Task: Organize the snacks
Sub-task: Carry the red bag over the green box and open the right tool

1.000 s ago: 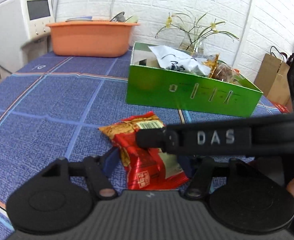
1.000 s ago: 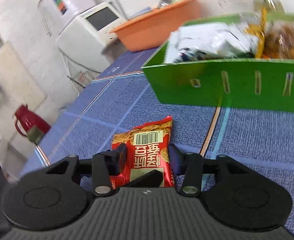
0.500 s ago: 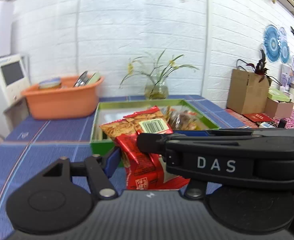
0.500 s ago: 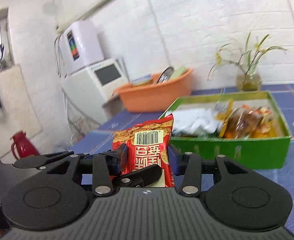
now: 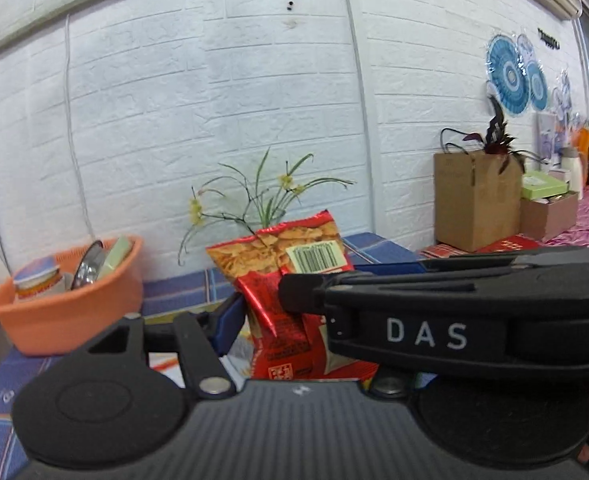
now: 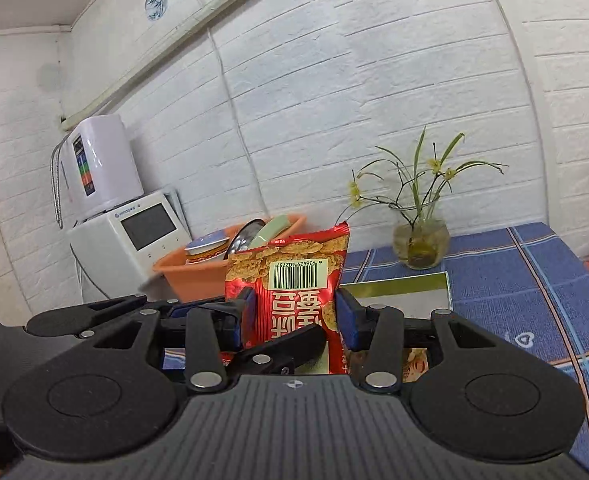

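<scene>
- Snack packet: red foil, barcode label near its top edge, printed crackers above it. It stands upright, lifted off the table, caught between both of my tongs at once.
- My right tongs: pressed in on the packet from either side, the blue pads touching its left and right edges below the barcode.
- My left tongs: one blue pad sits against the packet's left side and the foil looks creased there. The other finger is hidden behind the right tongs' black arm marked "DAS", which crosses in front, so I cannot tell whether this pair is truly pinching.
- Green box: just beyond my right tongs and below the packet; only its far rim and pale inner wall show.
- Orange basin: behind and to the left of the packet, holding a lidded cup, a metal dish and a pale green dish.
- Glass vase: beyond the box, to the right of my right tongs, with thin green stems and small yellow flowers.
- Table: blue checked cloth, under and to the right of my right tongs.
- White machine: far left of the right tongs, with a dark screen and a white dispenser on top.
- Cardboard box: far right of the left tongs, against the white brick wall, with a dark-leaved plant on top.
</scene>
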Tool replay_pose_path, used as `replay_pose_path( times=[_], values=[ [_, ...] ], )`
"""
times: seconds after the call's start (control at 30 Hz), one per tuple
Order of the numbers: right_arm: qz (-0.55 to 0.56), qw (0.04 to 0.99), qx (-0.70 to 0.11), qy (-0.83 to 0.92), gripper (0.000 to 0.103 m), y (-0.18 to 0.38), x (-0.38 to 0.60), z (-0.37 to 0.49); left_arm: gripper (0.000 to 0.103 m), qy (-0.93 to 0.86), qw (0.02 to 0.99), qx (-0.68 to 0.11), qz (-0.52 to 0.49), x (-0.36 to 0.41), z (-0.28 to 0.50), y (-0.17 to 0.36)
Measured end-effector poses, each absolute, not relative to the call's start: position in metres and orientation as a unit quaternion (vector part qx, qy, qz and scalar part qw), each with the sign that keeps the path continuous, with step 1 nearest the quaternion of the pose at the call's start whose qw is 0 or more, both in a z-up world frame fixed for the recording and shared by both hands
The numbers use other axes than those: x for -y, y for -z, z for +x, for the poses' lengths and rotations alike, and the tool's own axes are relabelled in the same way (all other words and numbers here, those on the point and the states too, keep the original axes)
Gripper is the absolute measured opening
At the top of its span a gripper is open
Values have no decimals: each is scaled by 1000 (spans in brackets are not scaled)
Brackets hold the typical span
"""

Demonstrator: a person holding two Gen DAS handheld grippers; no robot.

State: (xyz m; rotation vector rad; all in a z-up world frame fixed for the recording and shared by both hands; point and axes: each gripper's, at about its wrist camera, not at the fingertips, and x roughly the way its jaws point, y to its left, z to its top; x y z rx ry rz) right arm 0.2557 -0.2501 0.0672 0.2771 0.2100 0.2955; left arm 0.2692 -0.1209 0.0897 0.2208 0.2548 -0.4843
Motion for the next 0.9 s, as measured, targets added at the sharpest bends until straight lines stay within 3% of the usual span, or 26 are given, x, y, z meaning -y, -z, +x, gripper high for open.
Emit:
replay_pose_path(
  times=[0.23,0.3,0.37,0.43,0.47,0.67,0.9],
  values=[
    [205,963,-112,-135,82,-39,269,312,70,194,964,-121,133,137,328,-63],
    [217,962,-111,-123,102,-37,272,318,72,176,967,-127,133,136,343,-60],
    [216,966,-99,-106,103,-38,273,314,76,159,971,-133,122,128,350,-61],
    [199,971,-87,-96,103,-39,274,307,89,141,976,-127,105,116,349,-62],
    [191,974,-84,-88,103,-40,274,301,102,127,980,-120,97,111,345,-63],
    [164,984,-66,-21,103,-47,269,255,102,117,986,-89,82,80,295,-71],
    [135,988,-68,9,103,-39,242,181,103,135,981,-128,54,41,215,-68]
  ],
)
